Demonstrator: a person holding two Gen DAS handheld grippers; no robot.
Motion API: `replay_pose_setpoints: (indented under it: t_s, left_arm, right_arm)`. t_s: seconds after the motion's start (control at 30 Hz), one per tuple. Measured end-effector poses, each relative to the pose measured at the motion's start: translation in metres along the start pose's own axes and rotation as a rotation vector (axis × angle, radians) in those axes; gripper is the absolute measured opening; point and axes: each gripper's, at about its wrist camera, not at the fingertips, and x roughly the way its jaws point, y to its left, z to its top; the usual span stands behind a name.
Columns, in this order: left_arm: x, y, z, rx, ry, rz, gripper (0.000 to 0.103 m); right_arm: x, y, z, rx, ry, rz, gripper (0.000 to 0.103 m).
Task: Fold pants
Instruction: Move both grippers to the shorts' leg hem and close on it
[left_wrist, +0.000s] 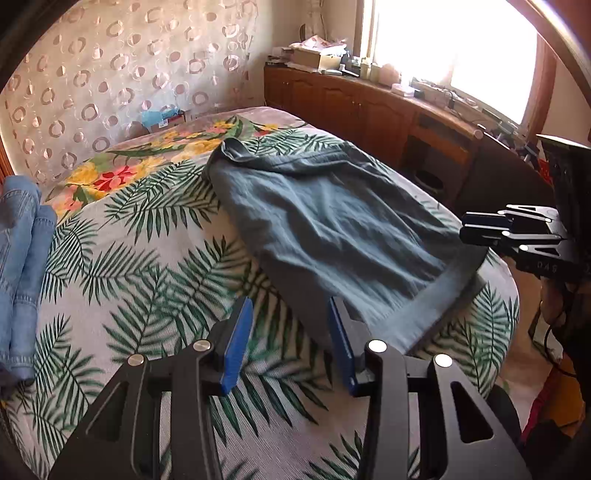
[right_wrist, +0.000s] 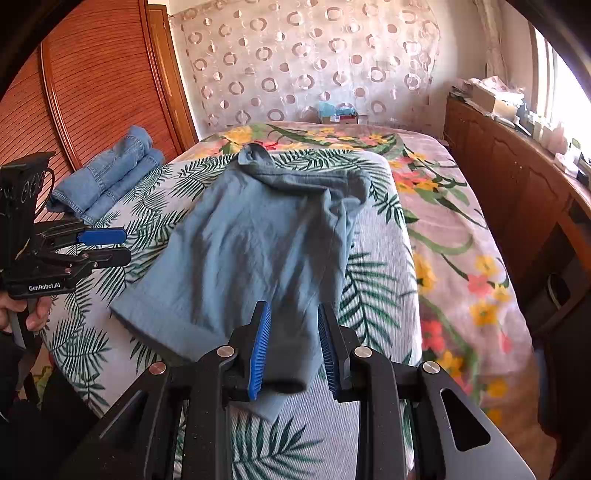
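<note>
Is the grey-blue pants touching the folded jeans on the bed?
Apart. In the right wrist view, the grey-blue pants lie mid-bed and the folded jeans lie further left, with a strip of bare leaf-print bedcover between them.

A bed with a palm-leaf cover (right_wrist: 380, 295) over a floral blanket (right_wrist: 454, 236), folded denim jeans (right_wrist: 110, 173) at ten o'clock, a ring-patterned curtain (right_wrist: 306, 59) at twelve, a cluttered wooden cabinet (right_wrist: 513, 173) under a bright window (left_wrist: 454, 48) at two, a wooden slatted door (right_wrist: 96, 70) at eleven.
</note>
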Motion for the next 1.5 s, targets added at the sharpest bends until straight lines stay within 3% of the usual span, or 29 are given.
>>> replay_pose_setpoints:
  t_s: [0.47, 0.63, 0.87, 0.97, 1.07, 1.23, 1.33, 1.5]
  left_arm:
    - [-0.014, -0.025, -0.038, 0.031, 0.019, 0.006, 0.043]
    - [-0.010, -0.035, -0.040, 0.042, 0.020, -0.031, 0.043]
    - [0.011, -0.041, -0.030, 0.054, 0.031, 0.032, 0.043]
    - [0.010, -0.039, -0.029, 0.047, 0.012, 0.022, 0.043]
    - [0.006, -0.037, -0.028, 0.038, -0.007, 0.002, 0.039]
    - [0.003, -0.040, -0.029, 0.046, -0.029, -0.020, 0.021]
    - [-0.002, -0.040, -0.028, 0.051, -0.064, -0.001, 0.011]
    - [-0.015, -0.036, -0.028, 0.040, -0.104, -0.002, 0.008]
  right_arm:
    - [-0.006, 0.002, -0.015, 0.082, -0.004, -0.022, 0.027]
    - [-0.006, 0.005, -0.018, 0.081, -0.004, -0.033, 0.027]
    - [-0.004, 0.002, -0.021, 0.100, 0.010, -0.027, 0.027]
    - [-0.003, 0.001, -0.022, 0.107, 0.016, -0.025, 0.027]
    - [-0.002, 0.001, -0.022, 0.109, 0.023, -0.018, 0.027]
    - [-0.002, -0.001, -0.022, 0.109, 0.042, -0.012, 0.027]
    - [-0.005, 0.001, -0.021, 0.101, 0.026, -0.005, 0.012]
    - [-0.019, 0.010, -0.018, 0.075, -0.017, 0.014, 0.008]
